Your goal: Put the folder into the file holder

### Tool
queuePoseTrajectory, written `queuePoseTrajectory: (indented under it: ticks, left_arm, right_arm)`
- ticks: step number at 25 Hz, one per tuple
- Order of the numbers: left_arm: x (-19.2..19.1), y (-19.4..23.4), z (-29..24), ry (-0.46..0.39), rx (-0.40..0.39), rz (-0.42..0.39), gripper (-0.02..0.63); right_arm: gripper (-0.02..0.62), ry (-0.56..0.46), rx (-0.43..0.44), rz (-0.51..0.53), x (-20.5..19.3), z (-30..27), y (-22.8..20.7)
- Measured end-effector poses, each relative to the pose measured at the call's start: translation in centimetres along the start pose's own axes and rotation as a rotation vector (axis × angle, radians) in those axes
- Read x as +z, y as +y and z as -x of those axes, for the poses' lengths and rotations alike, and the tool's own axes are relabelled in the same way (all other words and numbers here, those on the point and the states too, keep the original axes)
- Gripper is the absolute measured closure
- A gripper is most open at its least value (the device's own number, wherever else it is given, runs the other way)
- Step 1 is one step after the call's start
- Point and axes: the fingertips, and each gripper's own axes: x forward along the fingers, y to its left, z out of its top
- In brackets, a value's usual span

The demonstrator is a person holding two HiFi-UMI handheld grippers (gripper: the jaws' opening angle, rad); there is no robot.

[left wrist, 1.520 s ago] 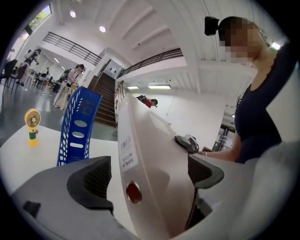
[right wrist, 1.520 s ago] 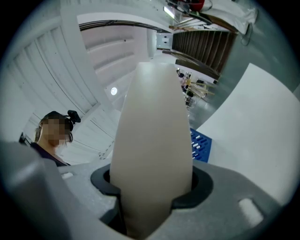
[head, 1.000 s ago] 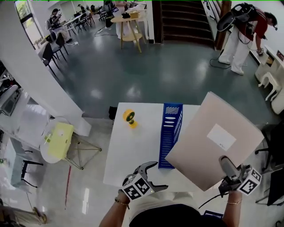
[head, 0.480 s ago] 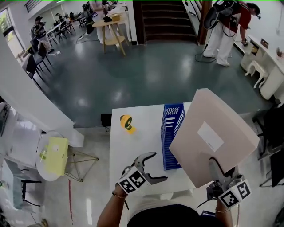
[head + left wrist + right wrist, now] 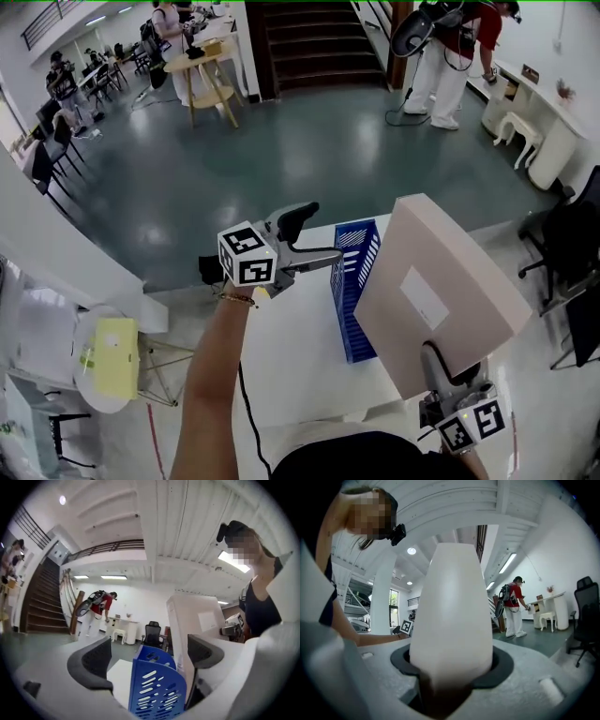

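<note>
Left claw (image 5: 323, 234) rose; right claw's (image 5: 451, 663) view alone shows folder (image 5: 450, 611) pinched.

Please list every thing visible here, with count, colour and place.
Thick cardboard folder: one, beige, held right of the holder.
Slotted plastic file holder: one, blue, on the table.
Rectangular table: one, white, below the grippers.
Round wooden table: one, light brown, far left.
Office chair: one, black, right edge.
Bystander in red top: one, far right.
Left gripper: one, grey, open, empty, above the table.
Right gripper: one, grey, shut on the folder's lower edge.
</note>
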Motion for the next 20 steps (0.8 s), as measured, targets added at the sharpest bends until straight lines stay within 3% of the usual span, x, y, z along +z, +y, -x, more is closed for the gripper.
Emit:
queuePoseTrajectory:
  ticks: [3,6,10,20]
  left_arm:
    - [-0.8,-1.3,-2.0,0.038,-0.147,-0.024,0.104]
    - [-1.8,-1.4,-3.3,0.097,-0.208,-0.038,0.105]
    - [-3.1,-1.0,-4.0,0.123,-0.241,0.005,0.104]
    - [-4.7,-1.8,-5.1,0.159,-0.289,0.045,0.104]
  right_arm:
    - [0.334,-0.009,-0.012,-0.017,-0.4,0.1,1.4]
    - [0.334,-0.034,-0.023,-0.011,-0.2,0.5,2.4]
    - [0.334,-0.060,-0.053,-0.013,-0.2,0.3,2.2]
    - [0.333,-0.117,-0.110,0.096,-1.0,-3.0,2.9]
